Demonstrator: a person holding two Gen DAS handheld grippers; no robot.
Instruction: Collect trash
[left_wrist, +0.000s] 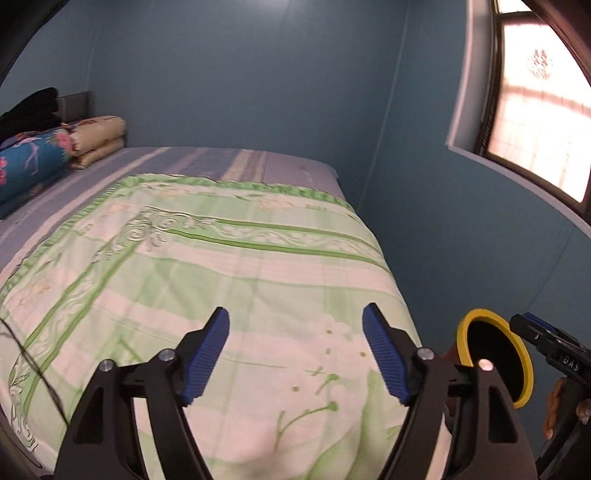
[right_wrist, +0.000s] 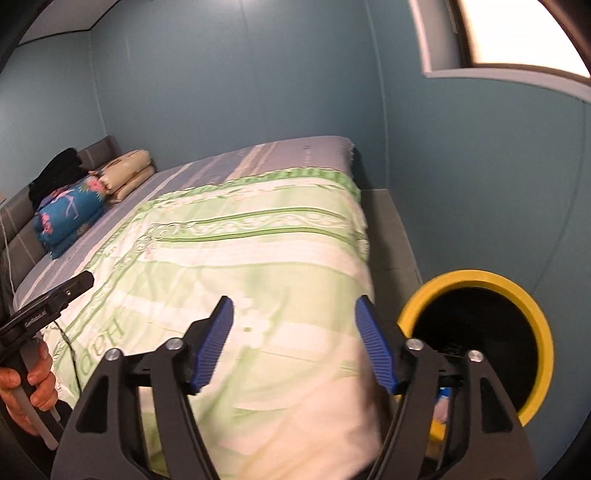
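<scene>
A yellow-rimmed bin (right_wrist: 476, 343) with a dark inside stands at the bed's right side, low right in the right wrist view; it also shows in the left wrist view (left_wrist: 493, 354). Pale and blue bits (right_wrist: 441, 406) show low in it behind my finger. My left gripper (left_wrist: 295, 354) is open and empty above the green and white quilt (left_wrist: 207, 280). My right gripper (right_wrist: 293, 343) is open and empty above the quilt (right_wrist: 258, 258), just left of the bin. No trash shows on the bed.
Folded blankets (left_wrist: 33, 162) and a cream pillow (left_wrist: 98, 140) lie at the bed's head on the left. Blue walls close in behind and right, with a window (left_wrist: 535, 110). A grey ledge (right_wrist: 391, 229) runs between bed and wall. A thin black cable (left_wrist: 33, 373) crosses the quilt.
</scene>
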